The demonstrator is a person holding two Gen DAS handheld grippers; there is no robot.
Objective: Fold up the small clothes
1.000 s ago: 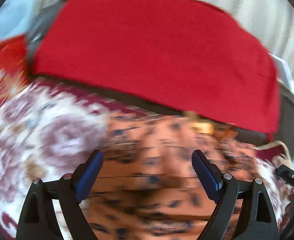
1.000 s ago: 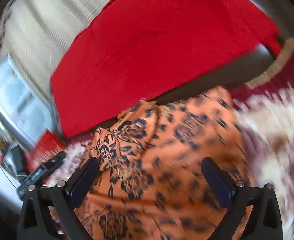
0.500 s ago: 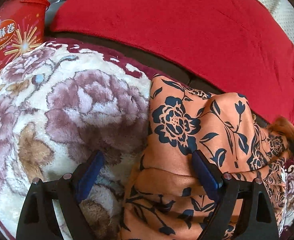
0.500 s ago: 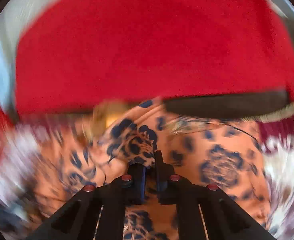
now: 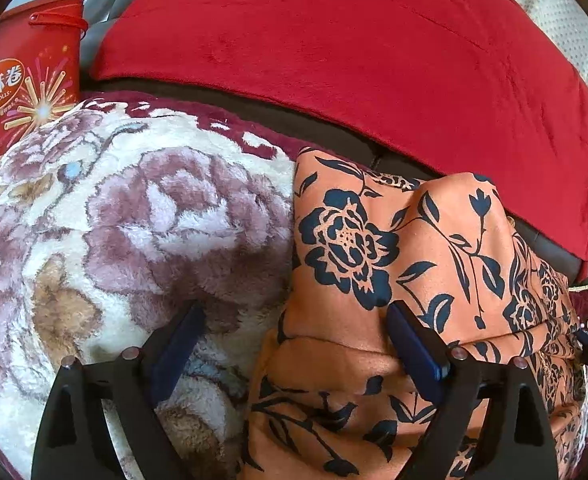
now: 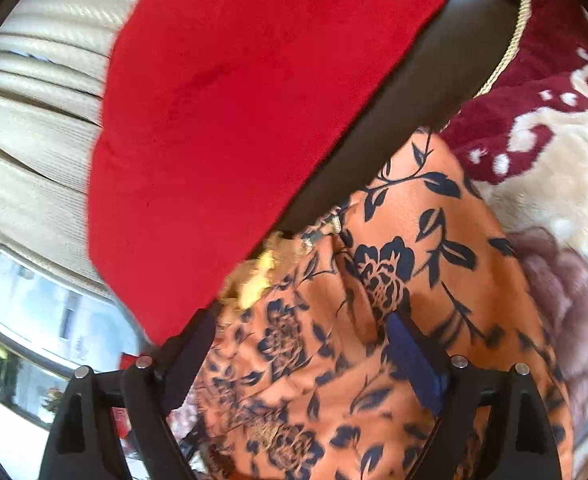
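The orange floral garment [image 5: 374,280] lies bunched on the plush rose-patterned blanket [image 5: 134,220], its far edge just short of the red cushion [image 5: 354,48], with one layer already doubled over its near part. A red egg-roll box [image 5: 18,80] stands well to the left of the garment.

The left gripper [image 5: 294,344] hovers with jaws apart straddling the garment's left edge, one finger over the blanket, the other over the cloth, holding nothing. The right gripper [image 6: 302,344] also has its jaws apart, low over the rumpled right side of the garment [image 6: 374,320], gripping nothing.

The step in hand looks like taking hold for the next fold. To do it well, each gripper should pinch only the top layer at a matching edge, then both should lift together and lay it level, so the blanket pile underneath is not dragged along.
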